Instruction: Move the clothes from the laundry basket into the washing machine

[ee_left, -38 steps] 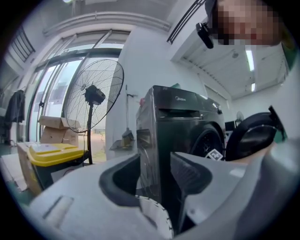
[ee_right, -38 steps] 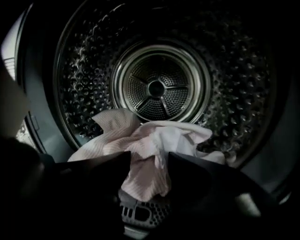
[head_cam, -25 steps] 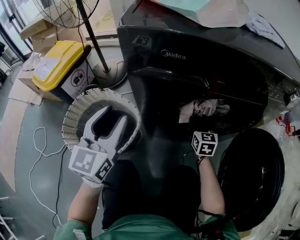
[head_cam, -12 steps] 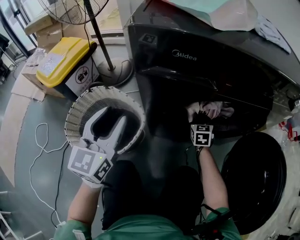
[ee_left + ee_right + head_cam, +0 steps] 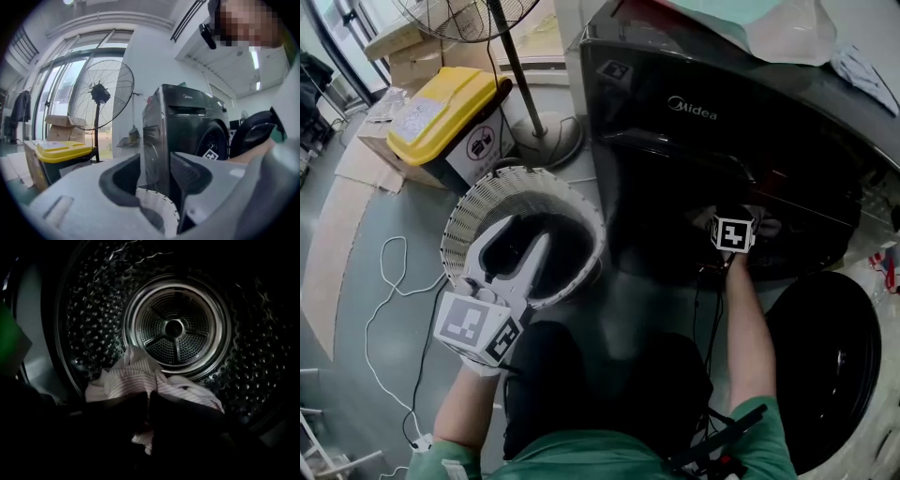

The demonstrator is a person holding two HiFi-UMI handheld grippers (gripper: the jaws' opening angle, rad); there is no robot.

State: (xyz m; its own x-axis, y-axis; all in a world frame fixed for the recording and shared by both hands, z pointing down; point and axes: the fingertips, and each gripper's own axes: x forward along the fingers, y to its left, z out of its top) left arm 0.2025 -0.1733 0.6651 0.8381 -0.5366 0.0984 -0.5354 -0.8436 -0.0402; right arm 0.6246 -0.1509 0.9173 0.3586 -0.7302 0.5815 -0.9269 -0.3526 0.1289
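Right gripper (image 5: 147,399) clamped on striped shirt (image 5: 131,376) inside drum (image 5: 176,329); left gripper (image 5: 523,240) gaping, empty. We risk dragging shirt out if we withdraw unreleased.

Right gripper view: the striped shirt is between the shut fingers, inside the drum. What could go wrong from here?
The right gripper pinches the striped shirt; pulling back before opening would likely drag it out of the drum. The shirt sits low at the drum's front, so a fold might hang out and catch under the door.
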